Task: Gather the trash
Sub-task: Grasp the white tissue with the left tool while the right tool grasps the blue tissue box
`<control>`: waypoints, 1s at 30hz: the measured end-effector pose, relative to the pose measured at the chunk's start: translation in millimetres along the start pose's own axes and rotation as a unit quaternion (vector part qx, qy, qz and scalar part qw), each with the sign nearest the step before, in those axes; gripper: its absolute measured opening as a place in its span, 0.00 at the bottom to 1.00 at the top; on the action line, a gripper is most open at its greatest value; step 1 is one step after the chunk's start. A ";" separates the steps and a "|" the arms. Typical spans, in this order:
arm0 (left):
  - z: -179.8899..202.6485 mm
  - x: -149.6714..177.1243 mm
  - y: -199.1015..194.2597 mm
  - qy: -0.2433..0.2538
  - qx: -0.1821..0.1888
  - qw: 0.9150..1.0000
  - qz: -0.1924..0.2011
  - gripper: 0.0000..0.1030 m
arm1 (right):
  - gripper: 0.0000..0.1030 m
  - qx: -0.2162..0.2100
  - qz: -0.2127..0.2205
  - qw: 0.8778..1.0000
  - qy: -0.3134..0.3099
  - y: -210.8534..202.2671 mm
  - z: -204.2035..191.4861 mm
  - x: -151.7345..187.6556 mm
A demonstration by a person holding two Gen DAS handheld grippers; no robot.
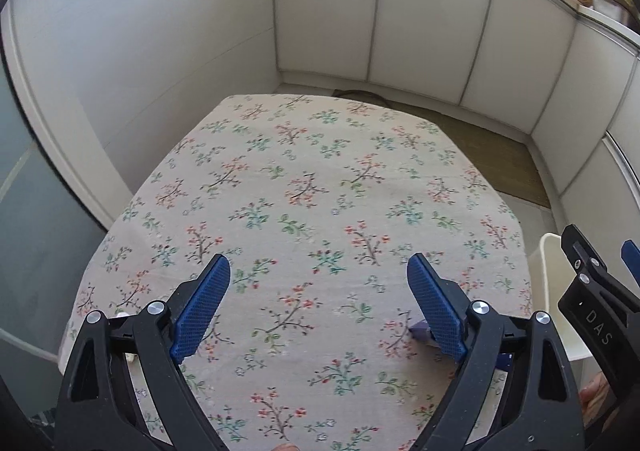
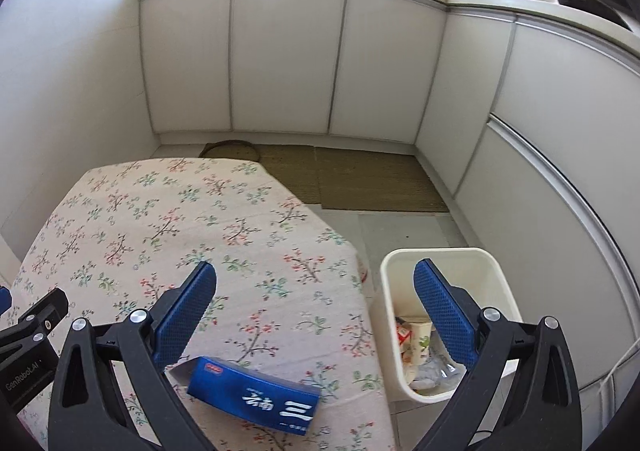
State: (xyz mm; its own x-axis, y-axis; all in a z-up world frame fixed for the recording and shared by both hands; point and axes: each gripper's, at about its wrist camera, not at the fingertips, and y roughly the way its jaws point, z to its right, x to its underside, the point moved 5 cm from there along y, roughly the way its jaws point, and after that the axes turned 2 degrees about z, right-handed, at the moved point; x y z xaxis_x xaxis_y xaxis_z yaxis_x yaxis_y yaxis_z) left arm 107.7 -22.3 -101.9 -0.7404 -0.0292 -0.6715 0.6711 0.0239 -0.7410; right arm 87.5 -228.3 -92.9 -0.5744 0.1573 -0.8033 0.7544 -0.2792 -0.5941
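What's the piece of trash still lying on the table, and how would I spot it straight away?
Find the table under the flowered tablecloth, with a white bin standing on the floor by its right side. Near the table's closest edge, just ahead of the right tongs, lies a flat blue carton. It bears white lettering and a small red logo, and it is the only loose thing visible on the cloth.

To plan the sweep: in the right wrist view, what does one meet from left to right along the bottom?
Black left gripper → floral tablecloth table → blue cardboard box → white plastic trash bin holding crumpled wrappers.
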 end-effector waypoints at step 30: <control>-196.1 90.9 81.4 -0.170 -0.085 0.960 -0.205 0.50 | 0.93 -0.093 -0.078 0.957 -0.265 14.7 -195.6 81.2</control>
State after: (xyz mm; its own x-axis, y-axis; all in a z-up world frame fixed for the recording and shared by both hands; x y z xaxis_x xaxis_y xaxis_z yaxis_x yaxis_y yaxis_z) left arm 87.7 173.0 -223.6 -0.8664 -0.3954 -0.3051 0.2882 0.1031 -0.9520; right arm 114.0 -34.4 -175.0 -0.7272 -0.3326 -0.6004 0.6622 -0.1099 -0.7412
